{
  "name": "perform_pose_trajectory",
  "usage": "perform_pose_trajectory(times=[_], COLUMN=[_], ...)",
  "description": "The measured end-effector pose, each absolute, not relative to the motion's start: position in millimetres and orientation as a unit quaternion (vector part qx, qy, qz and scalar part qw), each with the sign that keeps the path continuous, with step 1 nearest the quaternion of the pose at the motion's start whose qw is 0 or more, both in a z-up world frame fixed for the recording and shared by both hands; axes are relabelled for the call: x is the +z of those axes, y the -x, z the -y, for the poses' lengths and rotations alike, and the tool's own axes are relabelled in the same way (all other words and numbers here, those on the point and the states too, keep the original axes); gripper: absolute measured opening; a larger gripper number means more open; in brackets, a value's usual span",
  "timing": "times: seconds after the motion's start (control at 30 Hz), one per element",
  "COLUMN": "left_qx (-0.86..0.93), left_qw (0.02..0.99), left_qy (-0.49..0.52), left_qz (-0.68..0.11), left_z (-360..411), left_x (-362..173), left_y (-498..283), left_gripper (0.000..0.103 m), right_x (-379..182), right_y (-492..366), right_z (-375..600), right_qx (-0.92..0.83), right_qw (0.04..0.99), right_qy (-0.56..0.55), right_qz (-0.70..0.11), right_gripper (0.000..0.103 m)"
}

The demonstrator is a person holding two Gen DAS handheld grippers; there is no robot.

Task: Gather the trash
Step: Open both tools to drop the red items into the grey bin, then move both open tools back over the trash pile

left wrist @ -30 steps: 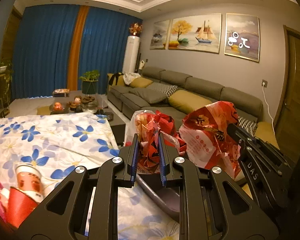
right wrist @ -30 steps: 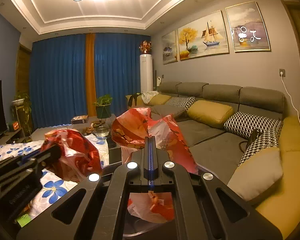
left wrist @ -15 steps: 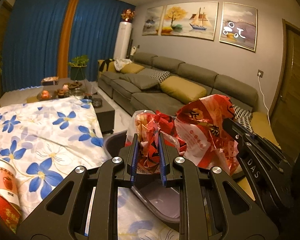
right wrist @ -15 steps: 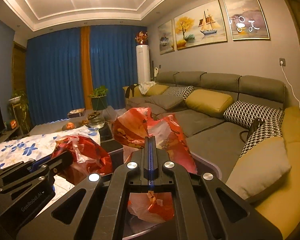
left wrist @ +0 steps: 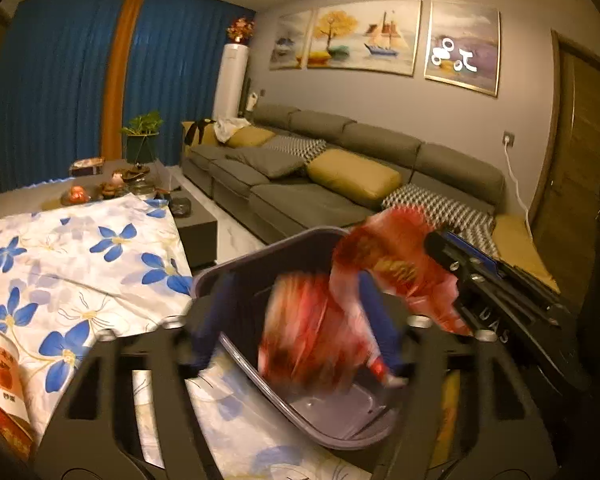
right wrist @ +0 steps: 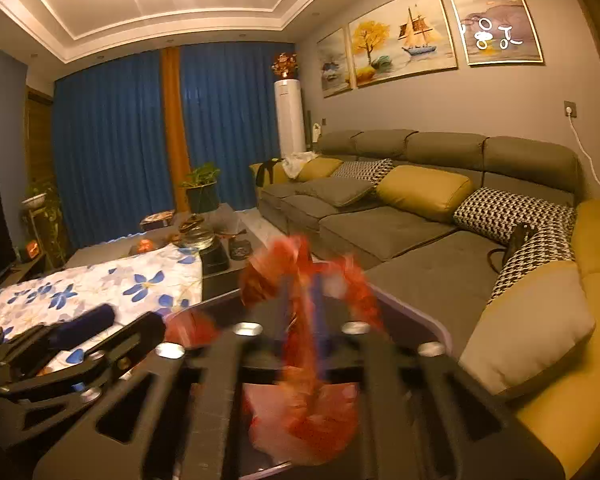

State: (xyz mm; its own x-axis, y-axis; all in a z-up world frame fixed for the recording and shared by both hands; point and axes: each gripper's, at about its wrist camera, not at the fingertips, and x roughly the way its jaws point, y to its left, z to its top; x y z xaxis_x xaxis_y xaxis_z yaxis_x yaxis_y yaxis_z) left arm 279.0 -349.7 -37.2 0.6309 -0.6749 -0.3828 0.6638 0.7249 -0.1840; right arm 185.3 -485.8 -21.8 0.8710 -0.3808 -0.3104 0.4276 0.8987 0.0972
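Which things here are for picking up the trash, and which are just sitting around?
For the job:
- crumpled red bag, over the bin
- second red bag
- purple bin
- left gripper, right gripper
- paper cup, probably trash too

Just sitting around:
- sofa
- yellow cushion
- potted plant
- paintings

Place: a home living room, lit warm from the ceiling.
Landmark: long grey sectional sofa (right wrist: 420,184) along the grey wall, with mustard and houndstooth cushions (right wrist: 424,192).
Above the sofa: three framed paintings (right wrist: 404,52), one of a sailing ship.
At the sofa's far end: white standing air conditioner (right wrist: 289,116); blue curtains (right wrist: 112,136) beyond it.
In front of the sofa: low coffee table (left wrist: 196,224) bearing a potted plant (right wrist: 202,188) and a blue-flowered cloth (left wrist: 80,256).
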Motion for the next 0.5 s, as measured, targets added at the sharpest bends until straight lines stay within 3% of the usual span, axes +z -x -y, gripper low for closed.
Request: perform_pose_trajectory(times=[0.13,0.2,0.33,0.5], left_qx=[-0.345,-0.321,-0.281,-0.234], left_qw=[0.913,0.923,0.936,0.949], left_qy=[0.025,0.027,0.039,0.039], left_qz=[-0.217,-0.211,-0.209,-0.207], left_z=[336,325,300,266], left_x=[-33,-28,-17,-10], left_y=[-279,-275,-259,-232], left_gripper=[0.082,0.085,0.090,0.090], right_x=[-19,-15,-6,1], right_y=[-176,-168,-151,-121], right_z=[489,485,470,444], right_qx=[-0.217,-0.221,-0.230,-0.238], right_qw=[0.963,0.963,0.964,0.965], right_qy=[-0.089,-0.087,-0.073,-0.060], right_qz=[-0.135,-0.126,-0.111,-0.087], right_gripper=[0.035,0.049,0.065,0.077])
